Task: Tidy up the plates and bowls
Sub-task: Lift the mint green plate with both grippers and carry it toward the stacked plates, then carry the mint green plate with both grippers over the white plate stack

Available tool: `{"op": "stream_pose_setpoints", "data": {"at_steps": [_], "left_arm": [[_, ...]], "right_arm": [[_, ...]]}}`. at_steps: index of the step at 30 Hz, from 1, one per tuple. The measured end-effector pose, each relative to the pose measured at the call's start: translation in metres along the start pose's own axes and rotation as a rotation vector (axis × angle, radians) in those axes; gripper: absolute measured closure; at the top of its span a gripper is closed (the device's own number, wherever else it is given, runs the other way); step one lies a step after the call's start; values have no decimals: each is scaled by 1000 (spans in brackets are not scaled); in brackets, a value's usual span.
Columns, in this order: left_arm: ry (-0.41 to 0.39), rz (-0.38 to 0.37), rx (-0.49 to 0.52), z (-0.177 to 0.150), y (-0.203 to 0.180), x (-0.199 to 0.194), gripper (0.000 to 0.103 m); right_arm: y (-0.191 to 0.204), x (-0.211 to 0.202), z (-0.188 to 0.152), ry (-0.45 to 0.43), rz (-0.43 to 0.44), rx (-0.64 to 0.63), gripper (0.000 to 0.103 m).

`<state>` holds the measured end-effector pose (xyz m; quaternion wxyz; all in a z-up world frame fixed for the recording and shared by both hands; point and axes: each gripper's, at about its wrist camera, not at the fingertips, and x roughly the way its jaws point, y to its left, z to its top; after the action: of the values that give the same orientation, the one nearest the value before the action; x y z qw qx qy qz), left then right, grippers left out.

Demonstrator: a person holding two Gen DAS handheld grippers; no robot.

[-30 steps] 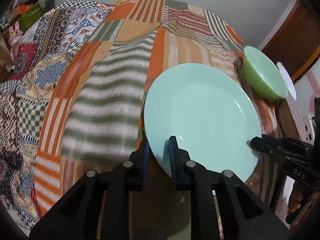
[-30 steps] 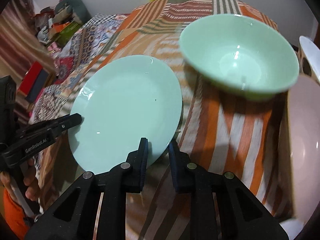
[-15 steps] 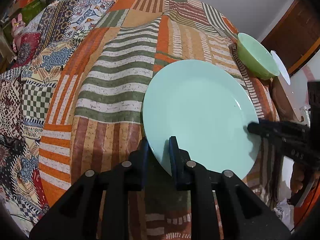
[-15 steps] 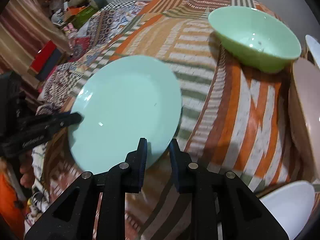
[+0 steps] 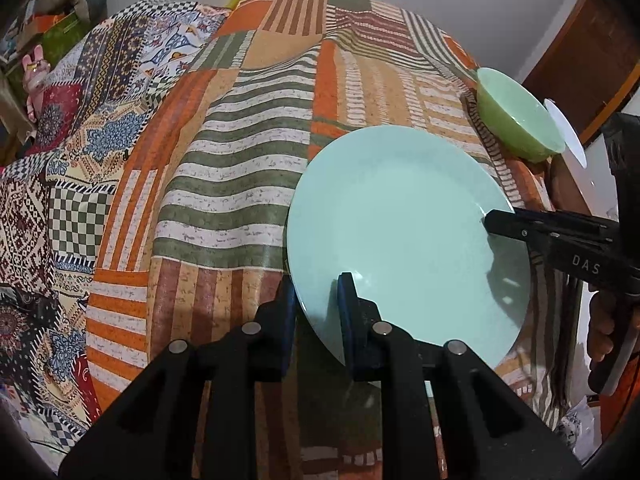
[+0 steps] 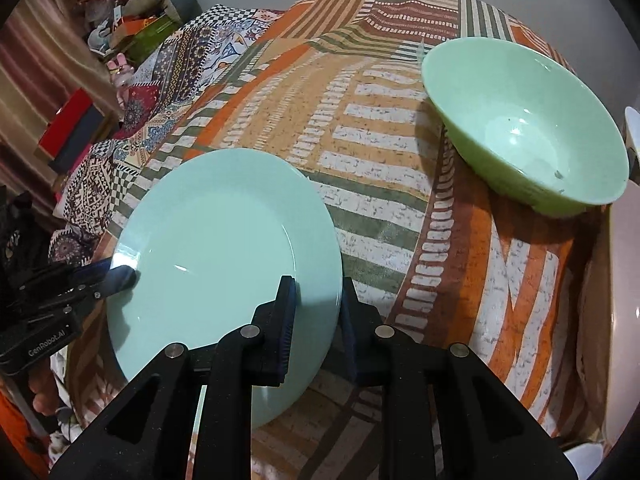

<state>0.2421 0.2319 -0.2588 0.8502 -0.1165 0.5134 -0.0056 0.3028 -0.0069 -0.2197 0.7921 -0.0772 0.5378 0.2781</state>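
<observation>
A mint green plate (image 5: 404,232) is held by both grippers near the front of the patchwork-covered surface. My left gripper (image 5: 316,304) is shut on its left rim; in the right wrist view the plate (image 6: 224,256) shows with my right gripper (image 6: 316,304) shut on its right rim. The right gripper's fingers (image 5: 516,220) show clamping the plate's far edge in the left view, and the left gripper (image 6: 120,276) shows likewise in the right view. A green bowl (image 6: 524,128) sits upright at the back right, also seen in the left wrist view (image 5: 516,116).
A patchwork striped cloth (image 5: 248,160) covers the surface. A pink bowl or plate edge (image 6: 624,272) and a white dish (image 5: 564,128) lie at the far right. Clutter and boxes (image 6: 76,132) stand at the left beyond the cloth.
Both grippers and the plate have shifted a little back and leftward over the cloth; the green bowl now appears farther from the plate. Both grips are unchanged.
</observation>
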Motion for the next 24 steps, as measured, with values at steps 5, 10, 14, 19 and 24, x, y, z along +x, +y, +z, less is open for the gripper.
{"op": "stream_pose_setpoints", "data": {"at_steps": [5, 10, 14, 19, 24], "left_arm": [[-10, 4, 21, -8, -11, -11, 84], [-42, -3, 26, -15, -25, -34, 84], [-79, -9, 35, -20, -39, -58, 84], [-118, -17, 56, -28, -60, -87, 84], [-154, -20, 85, -38, -83, -114, 84]], "right_arm": [[-4, -15, -12, -18, -6, -6, 84], [-6, -38, -23, -61, -3, -6, 84], [-8, -59, -31, -99, 8, 7, 84], [-11, -87, -46, -147, 10, 13, 84], [-14, -114, -62, -198, 0, 10, 84]]}}
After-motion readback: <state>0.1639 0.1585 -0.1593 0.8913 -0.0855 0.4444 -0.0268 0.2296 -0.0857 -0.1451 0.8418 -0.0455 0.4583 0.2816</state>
